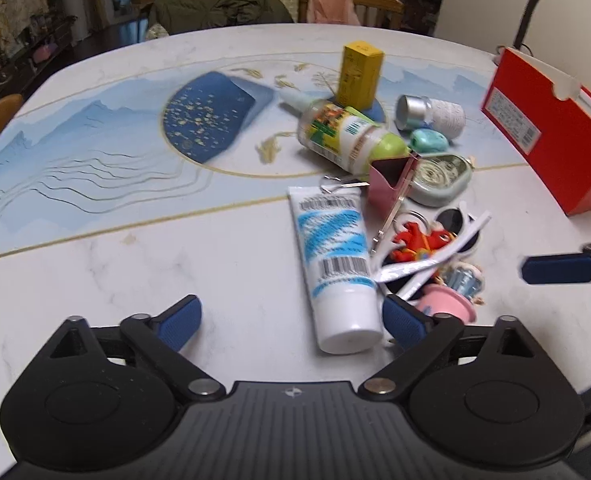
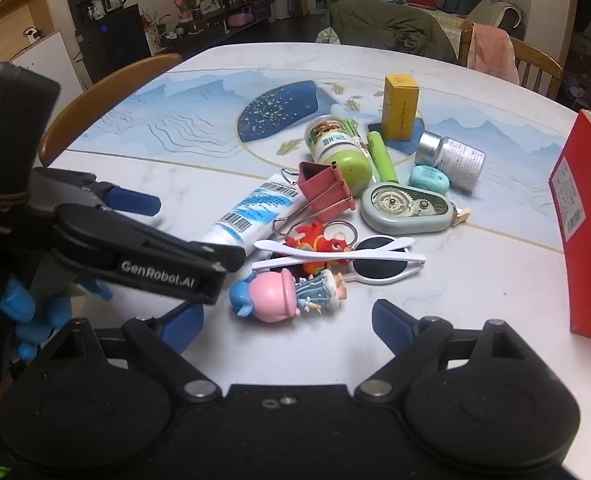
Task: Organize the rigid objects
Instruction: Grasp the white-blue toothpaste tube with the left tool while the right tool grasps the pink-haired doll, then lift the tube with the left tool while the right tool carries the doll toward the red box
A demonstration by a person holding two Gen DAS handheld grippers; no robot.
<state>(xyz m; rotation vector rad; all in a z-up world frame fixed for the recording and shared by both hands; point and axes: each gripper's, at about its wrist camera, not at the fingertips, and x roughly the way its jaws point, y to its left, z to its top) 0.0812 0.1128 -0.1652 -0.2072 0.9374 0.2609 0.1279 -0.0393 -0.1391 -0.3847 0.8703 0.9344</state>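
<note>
Two grippers are held low over a marble-patterned table, each with its blue-padded fingers spread wide and nothing pinched between them. The left gripper is set over bare tabletop, with the cap end of a white tube lying just inside its right finger. The right gripper is pointed at a small figurine with a pink hat, which lies on its side just ahead of the fingertips, not touched by them.

A cluster of small objects is gathered near the middle of the table. White sunglasses are seen lying over a red keychain toy, just beyond the figurine. A pink binder clip rests beside the tube's crimped end, and a grey-green correction tape dispenser lies to its right. Behind these, a bottle with a green cap is tipped on its side, a green stick lies beside it, and a yellow box stands upright. A silver-capped jar lies on its side, with a small teal case just beside it. A red box stands at the table's right edge, well apart from the cluster.
</note>
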